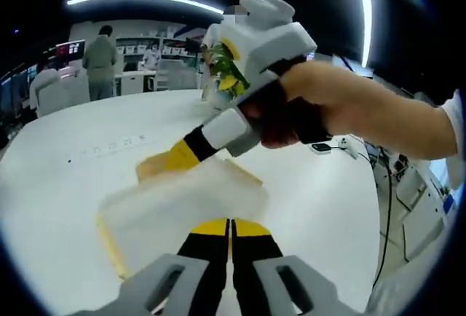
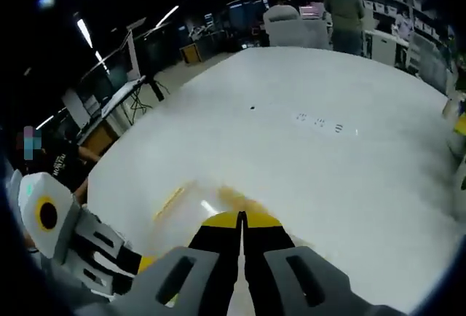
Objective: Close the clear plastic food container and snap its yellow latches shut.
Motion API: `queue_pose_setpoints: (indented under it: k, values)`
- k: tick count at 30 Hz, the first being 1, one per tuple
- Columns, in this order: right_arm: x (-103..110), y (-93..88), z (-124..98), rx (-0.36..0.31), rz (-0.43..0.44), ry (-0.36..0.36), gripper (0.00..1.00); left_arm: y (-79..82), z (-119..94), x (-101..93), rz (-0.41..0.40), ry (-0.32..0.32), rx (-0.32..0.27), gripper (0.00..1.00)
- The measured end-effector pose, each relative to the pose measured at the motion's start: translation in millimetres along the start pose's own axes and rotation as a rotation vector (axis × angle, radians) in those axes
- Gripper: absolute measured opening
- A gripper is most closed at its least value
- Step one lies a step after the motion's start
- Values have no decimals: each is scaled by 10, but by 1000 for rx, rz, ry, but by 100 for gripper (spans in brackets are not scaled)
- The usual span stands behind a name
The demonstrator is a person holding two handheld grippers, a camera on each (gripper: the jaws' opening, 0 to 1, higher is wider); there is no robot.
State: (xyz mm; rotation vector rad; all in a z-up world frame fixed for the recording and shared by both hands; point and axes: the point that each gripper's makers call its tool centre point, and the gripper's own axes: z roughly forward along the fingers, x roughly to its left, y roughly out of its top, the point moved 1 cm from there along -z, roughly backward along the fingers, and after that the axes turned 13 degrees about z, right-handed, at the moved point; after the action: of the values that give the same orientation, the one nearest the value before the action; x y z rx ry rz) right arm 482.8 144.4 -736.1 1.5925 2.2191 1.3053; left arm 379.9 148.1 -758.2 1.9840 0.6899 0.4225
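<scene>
Left gripper (image 1: 231, 223): my black jaws with yellow tips come up from the bottom of the left gripper view, pressed together with basically no gap, nothing between them. Tips sit right at the near edge of the container lid.

Container: clear plastic food container (image 1: 182, 210), boxy with a frosted lid, sitting flat on the round white table (image 1: 73, 185). Lid looks down on the box. In the right gripper view it's just a pale blurry patch (image 2: 211, 203) right ahead of my tips.

Latches: yellow latch strip (image 1: 111, 247) runs along the container's left side, another yellowish one (image 1: 156, 164) on the far edge. Too blurry to tell if they're snapped or not.

Right gripper: comes in from the right in the left gripper view (image 1: 182, 157), yellow tip down on the far edge of the container, my hand (image 1: 320, 105) wrapped round its handle. In its own view the jaws (image 2: 241, 220) are closed tight together, pinching nothing, tips over the container.

Left gripper from the other side: grey-white body with a yellow-ringed circle, bottom left of the right gripper view (image 2: 69, 239).

Background: small leafy yellow-green thing (image 1: 226, 68) on the table behind my right gripper, can't make out what. Person in a green top (image 1: 100, 57) standing at the far desks, back turned.
</scene>
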Motion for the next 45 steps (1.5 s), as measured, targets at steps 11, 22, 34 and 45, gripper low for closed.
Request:
queue_pose_setpoints:
  k: [11, 22, 34, 45]
  values:
    - [90, -34, 92, 85, -24, 109, 0, -1, 2, 0, 10, -9, -9, 0]
    - [69, -239, 246, 160, -86, 56, 0, 0, 7, -12, 22, -1, -12, 0]
    - [205, -106, 60, 185, -256, 126, 0, 8, 15, -21, 47, -7, -3, 0]
    - [172, -392, 26, 503, -811, 147, 16, 9, 19, -25, 93, -57, 7, 0]
